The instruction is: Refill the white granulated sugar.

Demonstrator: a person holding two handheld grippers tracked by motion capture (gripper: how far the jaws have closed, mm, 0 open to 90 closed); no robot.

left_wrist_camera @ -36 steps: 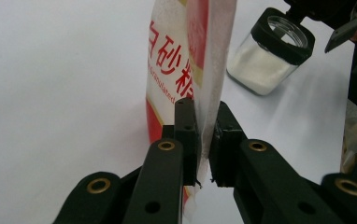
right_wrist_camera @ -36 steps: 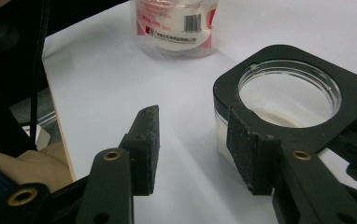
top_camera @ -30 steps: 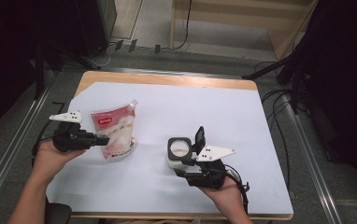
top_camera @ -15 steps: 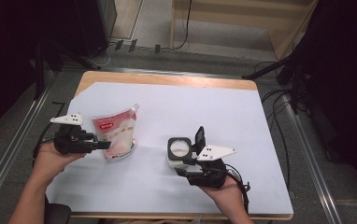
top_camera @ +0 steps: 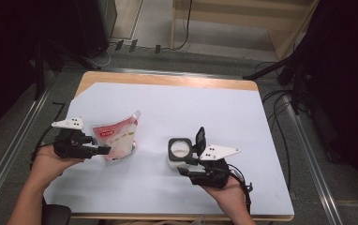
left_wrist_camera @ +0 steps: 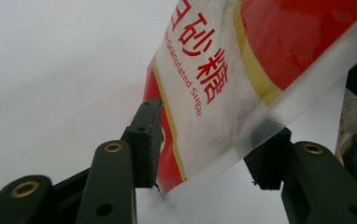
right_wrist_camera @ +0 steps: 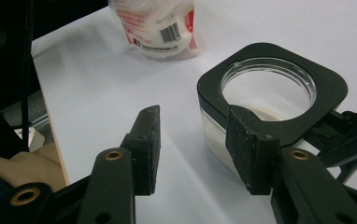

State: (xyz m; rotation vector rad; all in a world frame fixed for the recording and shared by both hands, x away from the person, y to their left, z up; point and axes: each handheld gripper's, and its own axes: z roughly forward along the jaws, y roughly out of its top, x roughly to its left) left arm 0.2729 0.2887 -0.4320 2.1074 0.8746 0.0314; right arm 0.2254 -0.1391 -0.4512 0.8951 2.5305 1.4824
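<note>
Broadly, the desk (top_camera: 242, 117) carries a pale sheet that covers nearly all of its wooden top, and on that sheet stand two things well apart; the larger is a red-and-white sugar pouch (top_camera: 117, 139) at the left, standing roughly upright on its base with its spout corner tipped up toward the far side; in the right gripper view its barcode face (right_wrist_camera: 167, 28) shows beyond the jar. The left gripper (top_camera: 103, 150) is held level just beside the pouch's near lower edge; its jaws have just been opening, and in the left gripper view the pouch (left_wrist_camera: 223, 84) hangs between them with one pad against the bag's edge and the other standing off it, so the grip reads as released. The right gripper (top_camera: 182, 165) sits near the front of the desk, its jaws spread and not clamped; the jar (top_camera: 181, 151), a small clear square-shouldered container with a black collar and its black lid flipped up behind, stands just beside it; in the right gripper view the jar (right_wrist_camera: 270, 88) lies outside the gap, against the outer side of one jaw; white grains lie in its bottom.
</note>
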